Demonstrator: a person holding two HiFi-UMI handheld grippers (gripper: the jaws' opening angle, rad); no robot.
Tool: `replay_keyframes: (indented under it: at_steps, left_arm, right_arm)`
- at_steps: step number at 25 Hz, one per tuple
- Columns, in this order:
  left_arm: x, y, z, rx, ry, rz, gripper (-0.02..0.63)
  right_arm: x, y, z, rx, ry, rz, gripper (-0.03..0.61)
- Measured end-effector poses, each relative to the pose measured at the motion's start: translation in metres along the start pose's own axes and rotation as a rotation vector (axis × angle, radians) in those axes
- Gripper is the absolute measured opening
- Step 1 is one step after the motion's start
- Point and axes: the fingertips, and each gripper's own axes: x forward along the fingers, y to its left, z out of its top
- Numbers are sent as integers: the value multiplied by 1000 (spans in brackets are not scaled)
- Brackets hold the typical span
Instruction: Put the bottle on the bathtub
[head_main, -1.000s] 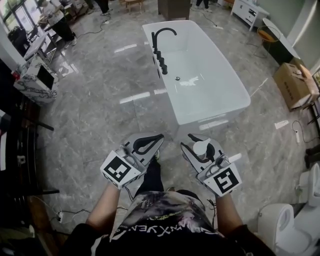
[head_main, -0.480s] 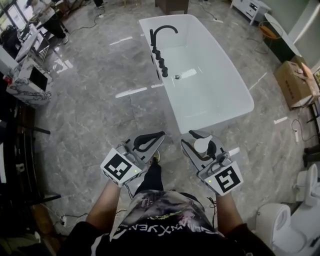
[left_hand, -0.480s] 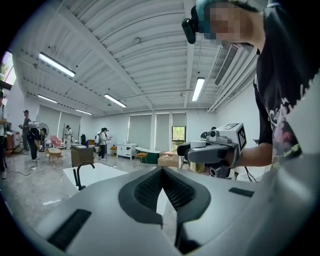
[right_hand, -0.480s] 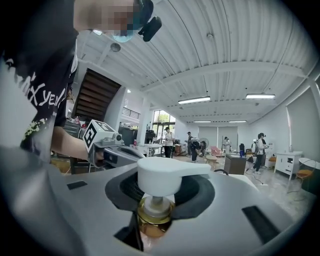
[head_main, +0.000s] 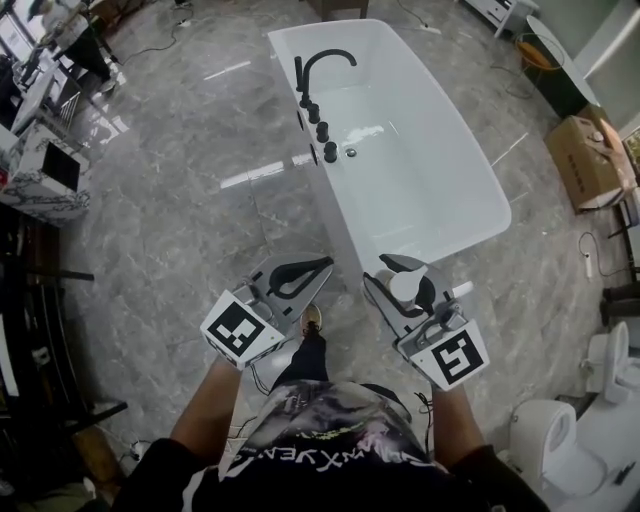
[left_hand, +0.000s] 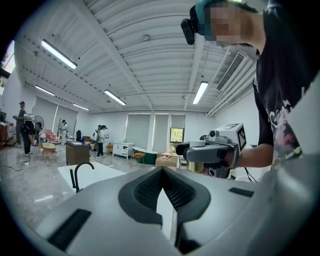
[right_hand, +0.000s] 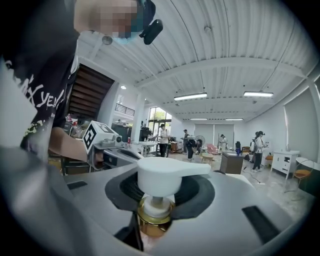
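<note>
The person holds both forearms straight out from the body, side by side and roughly level, above the grey marble floor (head_main: 180, 230). The left tongs (head_main: 316, 267) point ahead with their jaws clenched tip to tip and nothing between them. The right tongs (head_main: 398, 272) grasp the bottle (head_main: 404, 289). It stands upright between the dark pads, its white pump head above them and its gold collar just below. The bottle is carried in the air just short of the near end of the white bathtub (head_main: 497, 200), not on it. The tub's black faucet (head_main: 322, 70) stands on the far left rim.
</note>
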Motion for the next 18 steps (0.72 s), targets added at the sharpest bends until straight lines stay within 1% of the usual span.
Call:
replay_keyframes:
  at_steps: [7, 9, 13, 18]
  left_arm:
    - [7, 54, 3, -29, -15, -35, 11]
    - [9, 66, 3, -24, -13, -48, 11]
    - [12, 81, -2, -21, -2, -63, 11]
    - [16, 95, -4, -31, -9, -59, 11]
  right_arm:
    - [47, -21, -5, 12, 32, -36, 121]
    - [58, -26, -5, 15, 38, -45, 121]
    - [73, -33, -5, 18, 38, -57, 121]
    - [84, -39, -6, 15, 41, -54, 121]
